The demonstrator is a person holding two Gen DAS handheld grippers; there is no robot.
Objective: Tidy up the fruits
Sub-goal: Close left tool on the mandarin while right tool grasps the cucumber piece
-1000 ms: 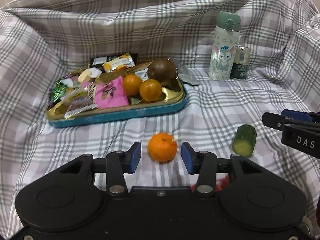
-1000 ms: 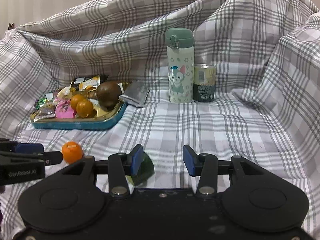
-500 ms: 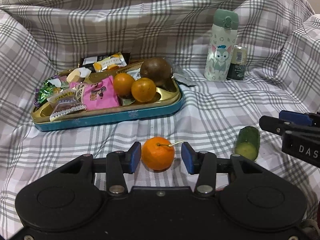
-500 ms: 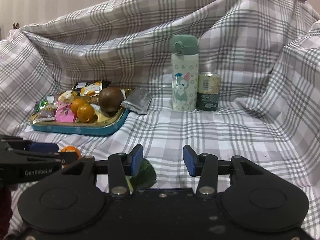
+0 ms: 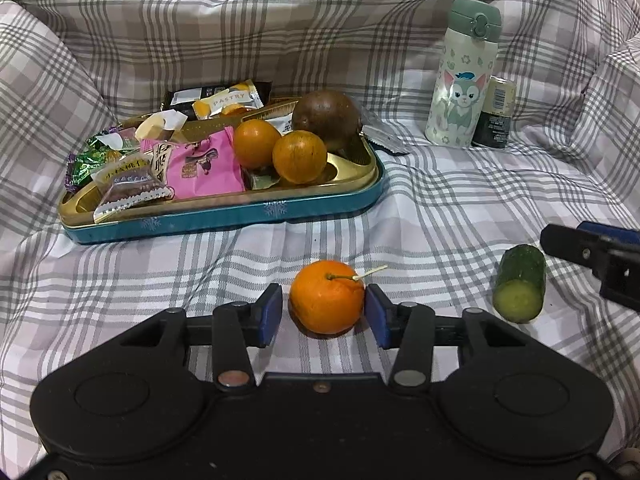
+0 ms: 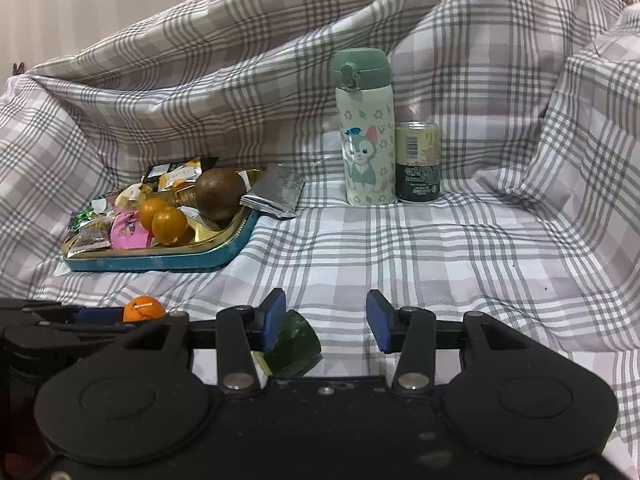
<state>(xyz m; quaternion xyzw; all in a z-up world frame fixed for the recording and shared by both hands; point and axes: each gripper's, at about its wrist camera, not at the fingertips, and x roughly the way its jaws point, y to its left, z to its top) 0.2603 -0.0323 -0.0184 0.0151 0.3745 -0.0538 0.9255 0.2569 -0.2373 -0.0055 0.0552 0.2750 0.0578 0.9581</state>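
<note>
A small orange with a stem (image 5: 326, 298) lies on the plaid cloth between the open fingers of my left gripper (image 5: 323, 314); the right pad touches it, the left pad stands a little off. It also shows in the right wrist view (image 6: 143, 309). A cut cucumber piece (image 5: 520, 283) lies to its right; in the right wrist view it (image 6: 294, 345) sits just beside the left finger of my open, empty right gripper (image 6: 326, 316). A teal and gold tray (image 5: 224, 216) holds two oranges (image 5: 298, 156), a brown round fruit (image 5: 326, 120) and snack packets.
A cat-print bottle (image 5: 464, 76) and a small dark can (image 5: 494, 114) stand at the back right. A silver packet (image 6: 274, 190) lies by the tray's far corner. The plaid cloth (image 6: 440, 248) rises in folds at the back and sides.
My left gripper has moved forward so the orange now sits between its fingers. The right gripper has drifted slightly; the cucumber piece stays by its left finger.
</note>
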